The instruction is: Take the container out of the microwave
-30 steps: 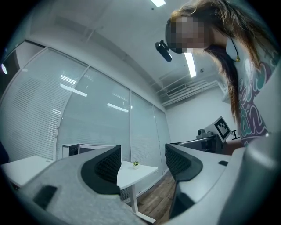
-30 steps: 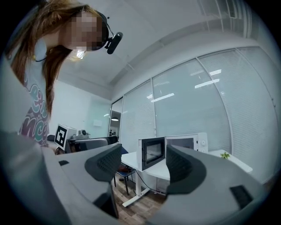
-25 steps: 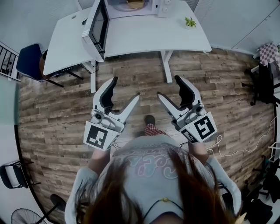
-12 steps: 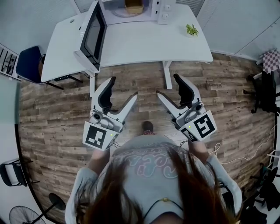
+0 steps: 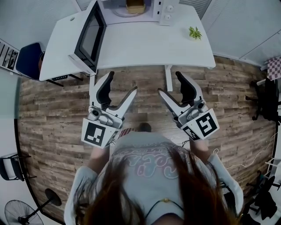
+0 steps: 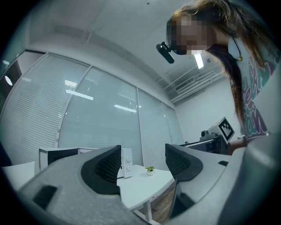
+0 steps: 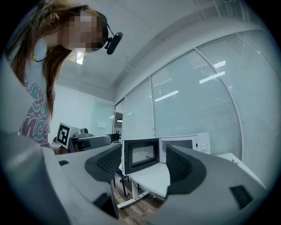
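White table [image 5: 145, 46] fills the top of the head view, carrying a microwave [image 5: 163, 12] whose door [image 5: 88, 37] stands swung wide to the left. The tan container [image 5: 135, 6] sits inside the oven's cavity, at the picture's upper edge. Below, over plank wood flooring [image 5: 52, 114], the person holds the left gripper [image 5: 122, 83] and the right gripper [image 5: 170, 84] side by side, both with jaws spread wide and nothing between them. Both are well short of the container, with the table's whole depth in between. A small potted plant [image 5: 195, 32] stands at the table's right end, and a blue chair [image 5: 27, 59] sits off its left end.

In the left gripper view, the dark ribbed pads [image 6: 107, 165] gape apart and frame only the microwave's knob panel, the plant and the table edge (the container itself is not visible here). The other gripper's marker cube [image 6: 225, 128] shows at right.

In the right gripper view, the jaws are equally wide and empty. Between them hangs the open door with its dark window, the oven body beside it on the table, well beyond the jaw tips. The cavity's contents cannot be made out.
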### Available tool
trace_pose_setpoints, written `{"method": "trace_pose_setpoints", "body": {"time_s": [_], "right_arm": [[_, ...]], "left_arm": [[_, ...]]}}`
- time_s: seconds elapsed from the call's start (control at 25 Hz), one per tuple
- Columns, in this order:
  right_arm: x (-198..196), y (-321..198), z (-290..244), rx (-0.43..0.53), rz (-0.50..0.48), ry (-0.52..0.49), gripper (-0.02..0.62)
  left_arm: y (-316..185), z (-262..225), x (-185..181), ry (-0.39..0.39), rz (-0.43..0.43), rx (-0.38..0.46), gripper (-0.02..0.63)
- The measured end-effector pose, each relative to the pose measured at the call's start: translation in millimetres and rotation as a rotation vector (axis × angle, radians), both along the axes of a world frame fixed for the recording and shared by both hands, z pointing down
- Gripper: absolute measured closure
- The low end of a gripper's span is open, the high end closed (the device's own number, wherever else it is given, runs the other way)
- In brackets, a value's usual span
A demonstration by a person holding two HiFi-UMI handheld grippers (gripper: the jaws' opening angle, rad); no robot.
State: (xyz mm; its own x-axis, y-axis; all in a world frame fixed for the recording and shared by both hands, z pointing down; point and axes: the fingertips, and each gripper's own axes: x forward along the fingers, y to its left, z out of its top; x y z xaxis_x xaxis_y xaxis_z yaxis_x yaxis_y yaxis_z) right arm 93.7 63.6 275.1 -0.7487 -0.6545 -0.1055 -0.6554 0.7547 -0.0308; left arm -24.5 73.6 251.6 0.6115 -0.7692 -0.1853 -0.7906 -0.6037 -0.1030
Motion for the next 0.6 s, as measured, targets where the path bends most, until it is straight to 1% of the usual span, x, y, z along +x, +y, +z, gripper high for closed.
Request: {"method": "trace_pose_setpoints", "body": {"time_s": [0.2,0.32,0.44,0.6], "right_arm": [[-3,-4,0,0.006,-0.009,-0.004,0.293],[-2,-7,2,0.0,-0.004,-0.007,0.293],[0,-9,2,-0.003,-0.001,-0.005,0.293],[2,-13,5,-0.009,0.002,-0.002,0.293]], "left_arm": [[-4,6,-3,-0.002,-0.004,-0.016,0.321],[-7,7,-4,0.001,-0.003,-0.006,0.321],[-10,10,-3,0.002,-0.006,-0.023,0.321],[-13,10,-3,0.01,-0.005,-0.018,0.321]]}}
